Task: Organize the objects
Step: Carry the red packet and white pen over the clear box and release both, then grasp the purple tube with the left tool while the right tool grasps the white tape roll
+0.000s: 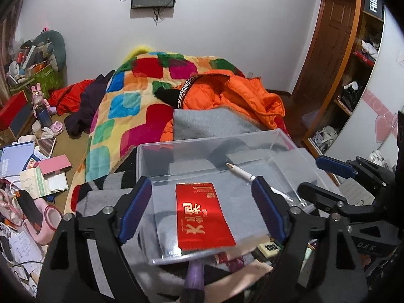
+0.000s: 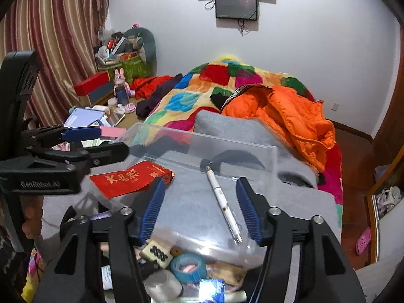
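Note:
A clear plastic box (image 1: pixel 272 139) (image 2: pixel 270 156) stands on grey cloth on the bed. Inside it lie a red envelope with gold characters (image 1: pixel 203 217) (image 2: pixel 128 180) and a white pen (image 1: pixel 243 173) (image 2: pixel 223 202). My left gripper (image 1: pixel 203 204) is open and empty, its fingers on either side of the envelope above the box. My right gripper (image 2: pixel 200 207) is open and empty, hovering over the box with the pen between its fingers. The right gripper also shows at the right of the left wrist view (image 1: pixel 325 176). The left gripper also shows at the left of the right wrist view (image 2: pixel 101 141).
Loose small items lie near the box's front edge: a mahjong tile (image 2: pixel 155 252), a blue tape roll (image 2: pixel 189 267), a white roll (image 2: pixel 164 287). An orange jacket (image 2: pixel 290 116) and a colourful blanket (image 1: pixel 131 101) lie behind. Books and boxes (image 1: pixel 30 166) clutter the left.

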The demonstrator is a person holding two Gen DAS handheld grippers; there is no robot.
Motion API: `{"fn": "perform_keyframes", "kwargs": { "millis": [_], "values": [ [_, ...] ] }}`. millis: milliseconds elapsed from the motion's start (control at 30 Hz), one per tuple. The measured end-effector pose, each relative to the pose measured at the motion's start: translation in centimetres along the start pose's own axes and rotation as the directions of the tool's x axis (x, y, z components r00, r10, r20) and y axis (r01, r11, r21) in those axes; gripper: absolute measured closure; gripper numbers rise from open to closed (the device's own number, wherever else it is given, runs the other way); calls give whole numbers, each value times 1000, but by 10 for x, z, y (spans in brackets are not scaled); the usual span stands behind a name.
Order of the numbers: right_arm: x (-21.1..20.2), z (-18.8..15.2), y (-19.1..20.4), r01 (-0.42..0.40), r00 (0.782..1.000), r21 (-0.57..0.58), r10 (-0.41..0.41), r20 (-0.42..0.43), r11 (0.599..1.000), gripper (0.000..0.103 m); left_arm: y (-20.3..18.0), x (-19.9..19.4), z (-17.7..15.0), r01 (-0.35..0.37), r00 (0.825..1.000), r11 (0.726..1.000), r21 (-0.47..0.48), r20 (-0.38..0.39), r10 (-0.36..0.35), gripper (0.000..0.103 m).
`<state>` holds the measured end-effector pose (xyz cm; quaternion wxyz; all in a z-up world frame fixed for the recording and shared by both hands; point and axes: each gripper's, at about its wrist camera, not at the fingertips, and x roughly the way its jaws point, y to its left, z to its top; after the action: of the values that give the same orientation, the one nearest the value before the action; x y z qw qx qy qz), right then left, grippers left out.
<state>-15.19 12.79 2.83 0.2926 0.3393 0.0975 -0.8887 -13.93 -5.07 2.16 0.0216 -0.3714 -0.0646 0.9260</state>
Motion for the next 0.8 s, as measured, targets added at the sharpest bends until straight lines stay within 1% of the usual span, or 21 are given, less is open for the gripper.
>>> {"fn": "perform_keyframes", "kwargs": {
  "millis": [67,167,333,533,800],
  "values": [
    [-10,-3,-2,8,1000,8,-8,15,1000,41,2,-11,-1,8,1000,1000,-10,12,-8,15],
    [-24,-9,-5,12,999,22,-13,30,1000,36,4,-24,-5,12,1000,1000,-12,25,-12,13],
    [-41,-21,-14,27,999,53,-30,45,998,33,5,-38,-19,-1,1000,1000,7,16,1,12],
    [-43,-44,-22,25,1000,98,-25,2,995,33,7,-40,-46,-16,1000,1000,7,-27,16,12],
    [-35,-82,-10,-21,997,103,29,-74,994,33,11,-29,-77,-1,996,1000,-21,-93,-1,12]
  ]
}}
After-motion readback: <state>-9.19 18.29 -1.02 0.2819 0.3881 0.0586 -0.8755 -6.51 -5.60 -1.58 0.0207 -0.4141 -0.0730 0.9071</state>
